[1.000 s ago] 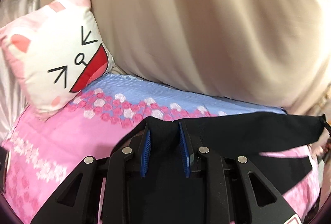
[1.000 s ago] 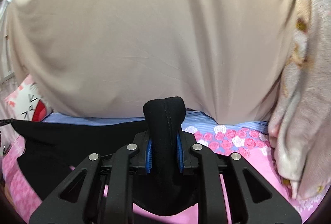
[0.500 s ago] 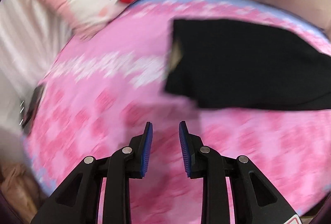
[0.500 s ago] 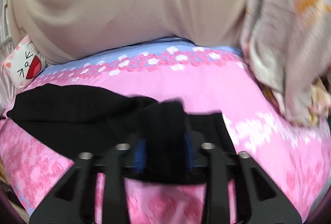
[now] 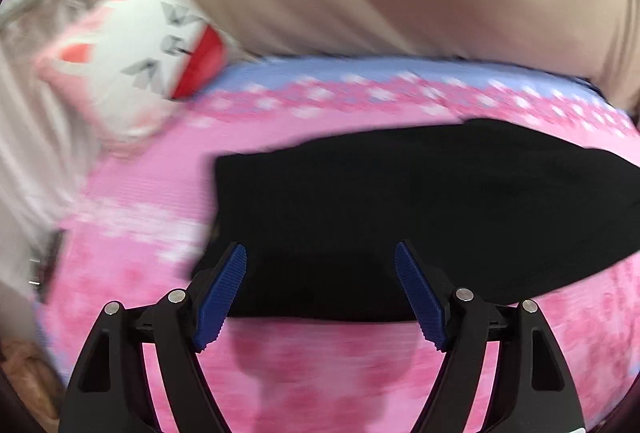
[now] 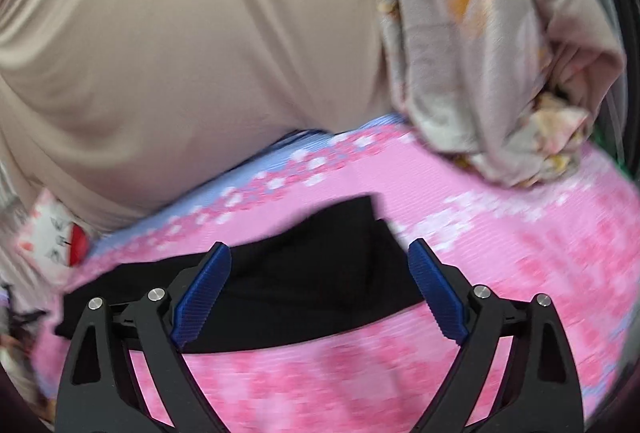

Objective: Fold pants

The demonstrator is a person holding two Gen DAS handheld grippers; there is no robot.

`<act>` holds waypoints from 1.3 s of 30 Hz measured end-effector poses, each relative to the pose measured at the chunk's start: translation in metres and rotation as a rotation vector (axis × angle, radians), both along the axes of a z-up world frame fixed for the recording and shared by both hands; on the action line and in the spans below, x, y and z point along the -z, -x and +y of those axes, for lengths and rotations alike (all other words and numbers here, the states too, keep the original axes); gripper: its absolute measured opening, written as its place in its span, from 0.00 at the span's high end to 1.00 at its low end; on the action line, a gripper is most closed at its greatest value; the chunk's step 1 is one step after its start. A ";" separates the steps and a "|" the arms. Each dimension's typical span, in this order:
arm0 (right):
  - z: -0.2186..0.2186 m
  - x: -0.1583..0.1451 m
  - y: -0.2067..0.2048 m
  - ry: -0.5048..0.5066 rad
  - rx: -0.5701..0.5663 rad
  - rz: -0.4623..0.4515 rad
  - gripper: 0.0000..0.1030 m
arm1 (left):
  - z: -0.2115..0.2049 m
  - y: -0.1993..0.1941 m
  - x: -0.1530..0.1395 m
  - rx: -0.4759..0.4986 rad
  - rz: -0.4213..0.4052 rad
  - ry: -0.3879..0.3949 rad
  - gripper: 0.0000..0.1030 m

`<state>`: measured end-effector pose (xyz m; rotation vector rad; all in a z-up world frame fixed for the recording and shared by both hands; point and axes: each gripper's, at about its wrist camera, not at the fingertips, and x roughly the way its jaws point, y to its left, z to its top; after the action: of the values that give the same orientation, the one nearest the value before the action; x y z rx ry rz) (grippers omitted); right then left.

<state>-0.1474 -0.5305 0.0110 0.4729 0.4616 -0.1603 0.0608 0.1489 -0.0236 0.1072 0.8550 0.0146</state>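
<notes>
With my left gripper (image 5: 320, 287) and right gripper (image 6: 318, 287) both spread empty, I judge the black pants (image 5: 420, 217) on the pink bedspread (image 5: 328, 373) light, limp, best pinched at an end edge.

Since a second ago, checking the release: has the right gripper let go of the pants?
Yes. The right gripper is open, and the black pants lie on the pink bedsheet.

You have no readable text, label, brand or number here; the pillow (image 5: 148, 53) carries only a drawn cat face, blurred in both views.
</notes>
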 end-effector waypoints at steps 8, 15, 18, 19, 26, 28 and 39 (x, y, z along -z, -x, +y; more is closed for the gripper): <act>-0.046 0.024 -0.090 -0.129 0.036 0.185 0.07 | -0.045 -0.018 0.061 0.002 0.084 -0.043 0.19; -0.041 0.043 -0.180 -0.040 -0.054 0.351 0.97 | -0.029 -0.016 0.065 -0.029 0.115 0.039 0.16; -0.012 -0.040 -0.144 0.176 -0.131 0.062 0.97 | -0.031 -0.015 0.063 -0.023 0.124 0.015 0.16; -0.004 -0.060 -0.127 0.232 -0.145 -0.003 0.97 | -0.031 -0.016 0.063 -0.020 0.128 0.012 0.15; -0.040 0.012 -0.032 0.291 0.015 0.310 0.90 | -0.027 -0.022 0.065 -0.038 0.131 0.011 0.07; -0.051 0.037 -0.007 0.230 0.095 0.359 0.90 | -0.024 -0.023 0.065 -0.041 0.137 0.021 0.07; -0.017 0.051 -0.068 0.088 0.008 0.292 0.06 | -0.012 -0.016 0.060 -0.107 0.159 0.136 0.07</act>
<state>-0.0791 -0.5478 -0.0396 0.3663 0.7355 -0.2580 0.0770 0.1372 -0.0841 -0.0666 1.0175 0.0488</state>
